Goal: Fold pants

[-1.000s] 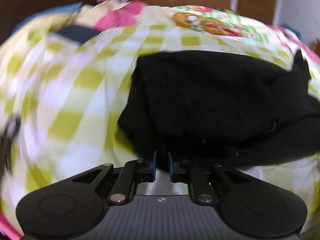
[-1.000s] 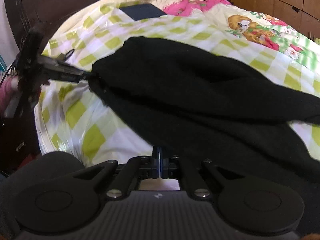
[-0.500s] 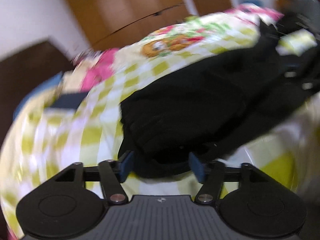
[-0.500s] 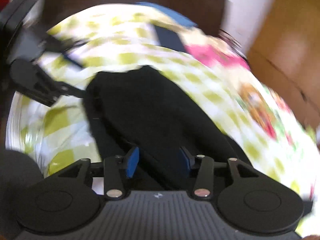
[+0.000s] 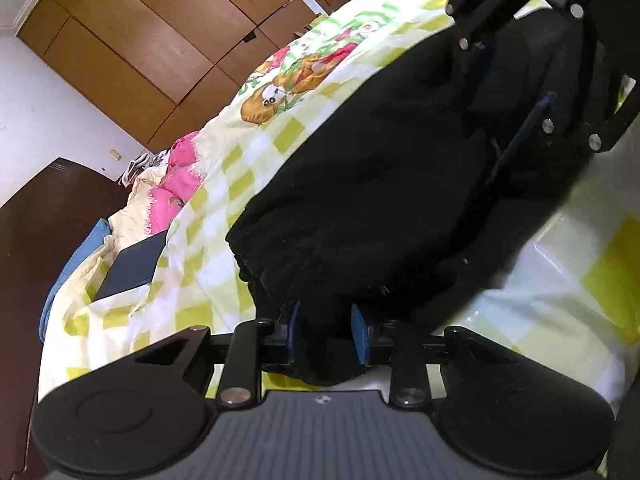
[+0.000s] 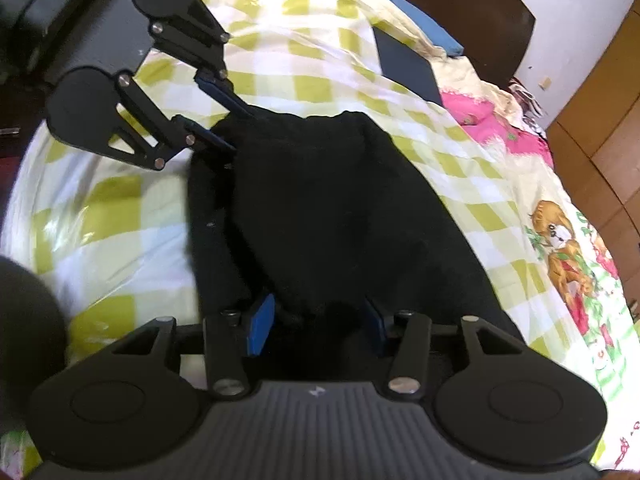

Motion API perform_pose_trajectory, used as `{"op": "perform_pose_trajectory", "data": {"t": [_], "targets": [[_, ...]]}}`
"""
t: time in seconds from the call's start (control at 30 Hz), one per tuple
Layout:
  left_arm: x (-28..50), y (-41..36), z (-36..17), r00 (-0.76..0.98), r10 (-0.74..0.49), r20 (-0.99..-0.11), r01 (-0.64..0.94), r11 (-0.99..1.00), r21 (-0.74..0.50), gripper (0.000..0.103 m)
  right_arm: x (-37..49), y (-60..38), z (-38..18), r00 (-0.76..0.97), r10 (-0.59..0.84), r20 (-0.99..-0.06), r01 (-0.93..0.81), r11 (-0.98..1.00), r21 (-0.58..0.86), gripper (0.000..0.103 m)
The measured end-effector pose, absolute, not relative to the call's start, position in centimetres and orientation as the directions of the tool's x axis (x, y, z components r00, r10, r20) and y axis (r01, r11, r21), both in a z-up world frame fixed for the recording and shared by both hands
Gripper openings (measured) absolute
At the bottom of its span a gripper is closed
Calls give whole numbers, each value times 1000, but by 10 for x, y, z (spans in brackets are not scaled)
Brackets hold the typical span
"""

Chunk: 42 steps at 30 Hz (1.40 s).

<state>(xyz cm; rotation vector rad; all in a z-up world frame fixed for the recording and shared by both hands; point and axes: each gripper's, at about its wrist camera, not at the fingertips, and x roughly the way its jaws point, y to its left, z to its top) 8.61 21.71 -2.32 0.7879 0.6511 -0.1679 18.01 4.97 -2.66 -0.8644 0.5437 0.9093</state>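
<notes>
Gripping pants (image 5: 360, 184) on bed (image 5: 208, 280) | left gripper (image 5: 326, 330) fingers closing around one end's edge | right gripper (image 6: 316, 322) fingers opening, other end's cloth between them | pants' long axis runs gripper to gripper | right view alone shows left fingers (image 6: 216, 88) straddling the edge

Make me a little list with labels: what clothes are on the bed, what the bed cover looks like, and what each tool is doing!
clothes: black fabric pants, bunched up
cover: yellow-and-white checked bedsheet with cartoon pictures
left tool: closing, pants fabric between its blue pads
right tool: opening, pants fabric between its blue pads
nearby: dark flat rectangular object on the bedsheet
</notes>
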Motion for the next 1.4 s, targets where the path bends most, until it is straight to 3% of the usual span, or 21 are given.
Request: {"op": "perform_pose_trajectory", "data": {"t": [0.1, 0.17, 0.2, 0.27, 0.33, 0.4, 0.47, 0.73, 0.8, 0.87, 0.97, 1.0, 1.07, 1.2, 1.4], "targets": [[85, 206, -29, 798, 77, -598, 401, 673, 622, 47, 183, 64, -39, 541, 449, -711, -840, 329, -431, 52], [81, 198, -31, 804, 54, -593, 430, 636, 641, 56, 190, 69, -42, 539, 437, -720, -838, 363, -407, 48], [81, 196, -31, 811, 57, -582, 427, 624, 655, 57, 197, 70, -40, 527, 435, -730, -841, 394, -372, 44], [91, 194, -32, 822, 92, -562, 392, 624, 676, 58, 210, 69, -31, 475, 448, -757, -850, 455, -264, 17], [104, 199, -31, 822, 119, -556, 358, 651, 669, 58, 213, 64, -19, 452, 463, -763, -843, 500, -196, 14], [113, 204, -29, 818, 120, -562, 342, 684, 644, 52, 213, 63, -5, 454, 480, -750, -841, 509, -183, 13], [114, 206, -27, 838, 149, -524, 303, 671, 676, 32, 215, 63, 6, 439, 495, -750, -839, 525, -144, 12], [101, 235, 1, 891, 225, -395, 154, 669, 727, 31, 189, 81, 44, 403, 603, -689, -843, 538, -23, 12], [99, 239, -15, 875, 249, -415, 164, 655, 738, 31, 178, 92, 25, 402, 585, -704, -845, 533, -40, 12], [99, 241, -43, 826, 260, -501, 240, 641, 729, 31, 176, 104, -11, 375, 520, -768, -836, 548, -36, 19], [84, 232, -79, 834, 321, -448, 260, 488, 833, 29, 168, 108, -39, 390, 483, -783, -820, 570, -57, 20], [82, 231, -78, 831, 332, -446, 253, 487, 836, 29, 165, 106, -34, 405, 491, -771, -818, 572, -65, 20], [83, 237, -67, 802, 351, -484, 237, 556, 797, 35, 164, 94, -18, 408, 530, -743, -805, 593, -18, 32], [78, 247, -45, 779, 383, -496, 156, 648, 745, 35, 168, 53, 8, 475, 531, -702, -744, 668, 2, 34], [70, 220, -11, 815, 301, -496, 146, 721, 678, 36, 203, -46, 18, 565, 395, -724, -506, 859, 74, 35]]}}
